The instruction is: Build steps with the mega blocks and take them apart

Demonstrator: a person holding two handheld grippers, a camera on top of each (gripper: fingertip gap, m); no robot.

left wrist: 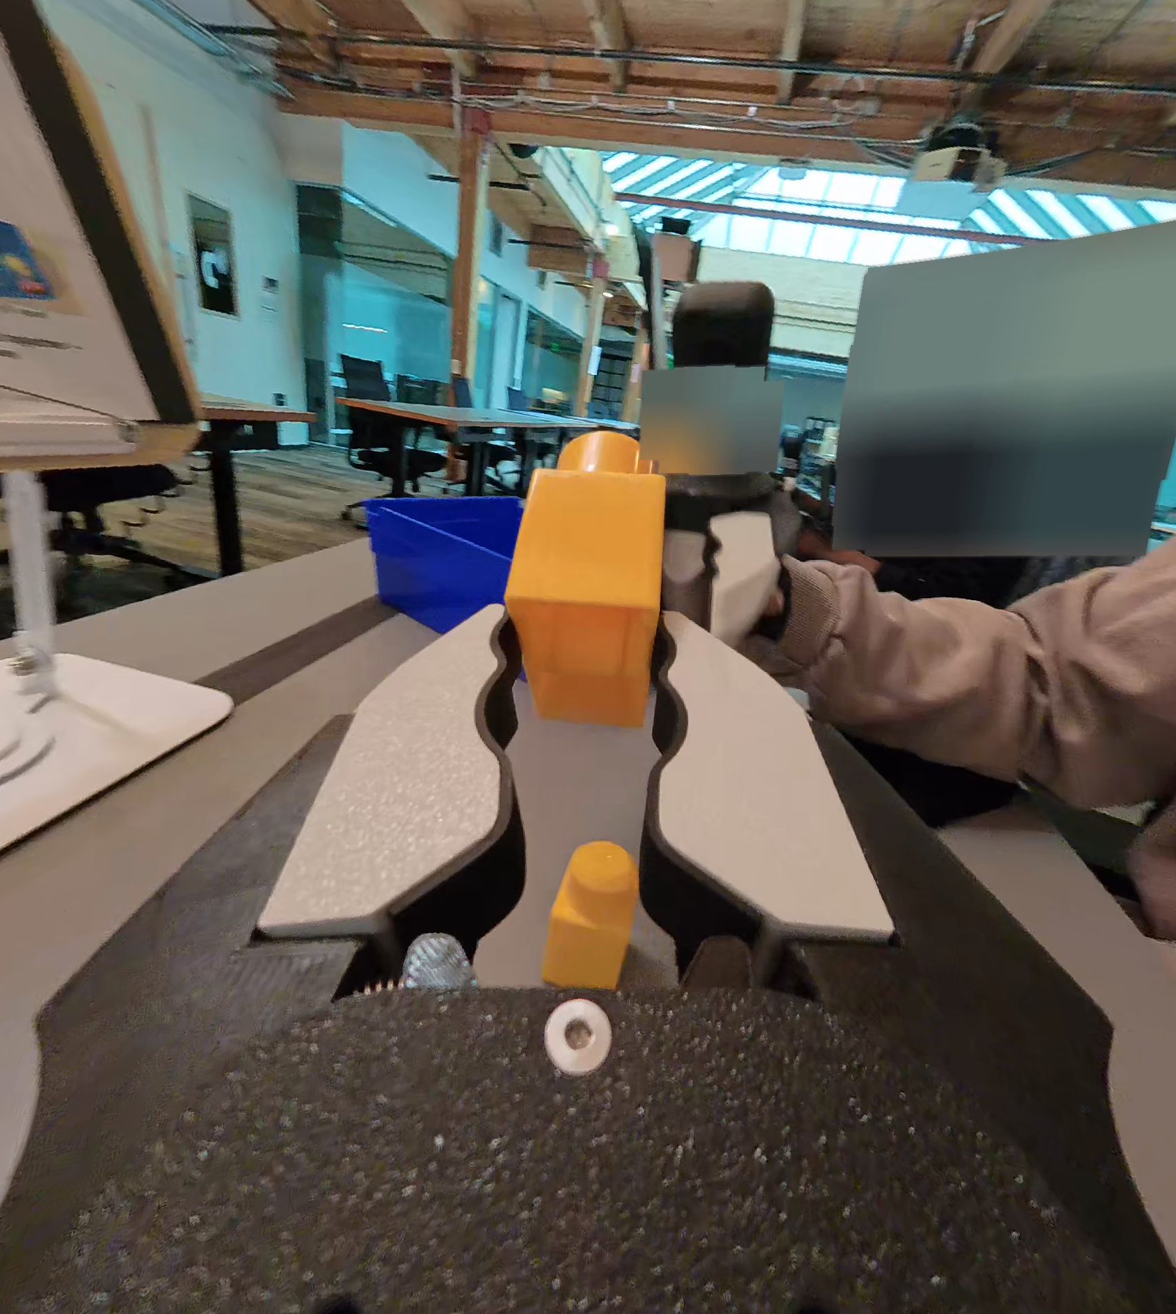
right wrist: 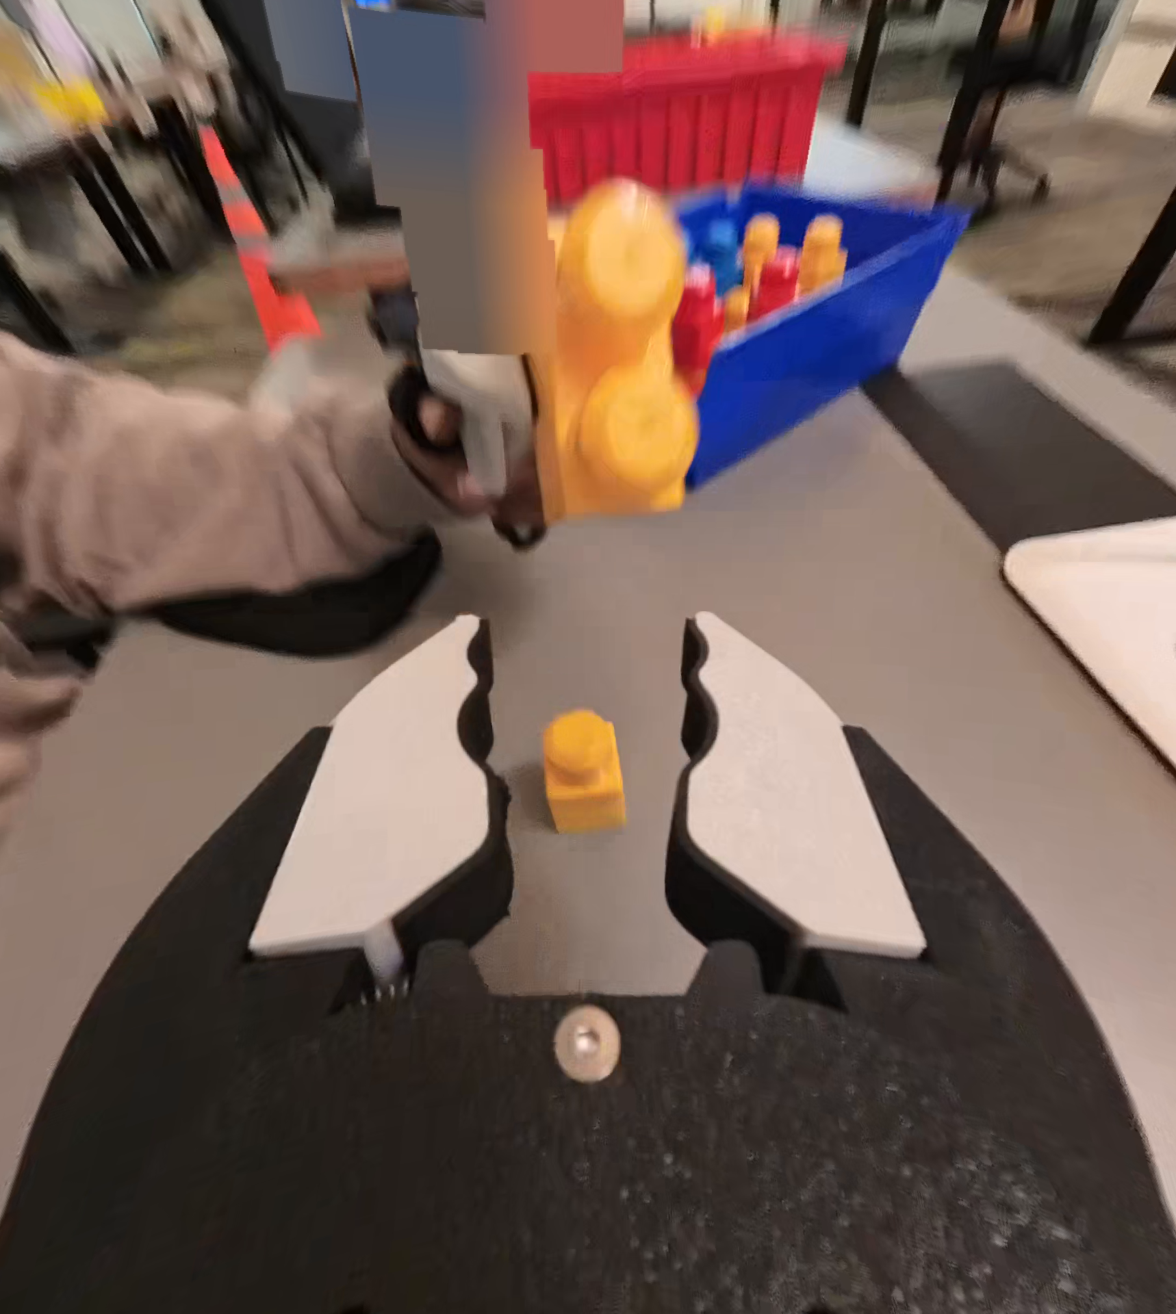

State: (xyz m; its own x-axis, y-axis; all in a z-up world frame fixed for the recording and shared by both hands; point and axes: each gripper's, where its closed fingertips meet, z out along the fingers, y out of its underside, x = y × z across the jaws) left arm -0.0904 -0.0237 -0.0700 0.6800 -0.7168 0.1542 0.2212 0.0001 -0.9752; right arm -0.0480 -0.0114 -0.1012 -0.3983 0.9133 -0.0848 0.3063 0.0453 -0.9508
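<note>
Orange marks both task pieces: a two-stud block (left wrist: 589, 576) clamped between the fingers of the left claw (left wrist: 581, 640) and held clear above the grey tabletop (right wrist: 820, 569), and a single-stud block (right wrist: 584, 775) standing upright on that tabletop. The right claw (right wrist: 585, 661) has its fingers apart and grips nothing; the single-stud block sits between them, touching neither. The step in hand appears to be joining two blocks into a first stair. The next move probably calls for steadying the small block and lowering the larger one squarely onto its stud. Spare blocks remain in the blue bin (right wrist: 820, 355) beyond.
</note>
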